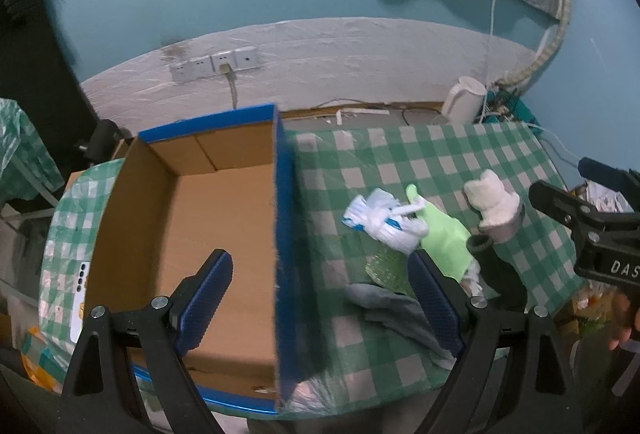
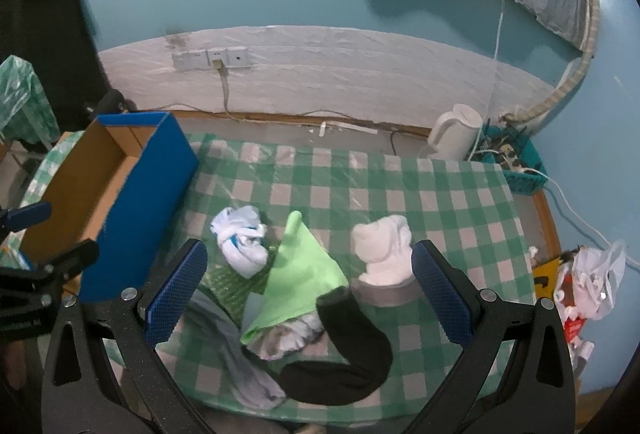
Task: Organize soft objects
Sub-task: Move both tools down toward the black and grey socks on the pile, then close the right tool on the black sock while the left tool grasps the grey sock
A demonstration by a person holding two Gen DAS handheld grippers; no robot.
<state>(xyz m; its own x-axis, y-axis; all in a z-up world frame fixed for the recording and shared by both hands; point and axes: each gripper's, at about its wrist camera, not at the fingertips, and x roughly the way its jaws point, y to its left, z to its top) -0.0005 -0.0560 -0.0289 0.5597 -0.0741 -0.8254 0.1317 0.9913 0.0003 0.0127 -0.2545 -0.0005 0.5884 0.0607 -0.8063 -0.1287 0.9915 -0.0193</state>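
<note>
- Because the soft things lay bunched in one heap on the green-and-white checked tablecloth (image 2: pixel 400 185), the white knotted sock bundle with blue marks (image 2: pixel 240 242) sat at about ten o'clock of the pile, touching the light green cloth (image 2: pixel 300 274) beside it.
- At two o'clock of that cloth stood the cream fuzzy sock with a grey cuff (image 2: pixel 384 254), and at five o'clock curled the black sock (image 2: pixel 352 354); a limp grey sock (image 2: pixel 236 346) trailed off at seven o'clock.
- While nothing was gripped, the right gripper (image 2: pixel 308 290) hung over the heap with its blue-padded tongs spread wide, bracketing most of the pile, probably to choose one piece.
- Off at nine o'clock of the heap, the open cardboard box with blue outer walls (image 1: pixel 184 218) stood empty, likely set there as the destination.
- Poised above that box's near wall, the left gripper (image 1: pixel 320 298) held its tongs spread too, one pad over the box floor and one over the cloth, pinching nothing.
- Farther out, at one o'clock by the wall, a white electric kettle (image 2: pixel 456 133) stood clear of the work.
</note>
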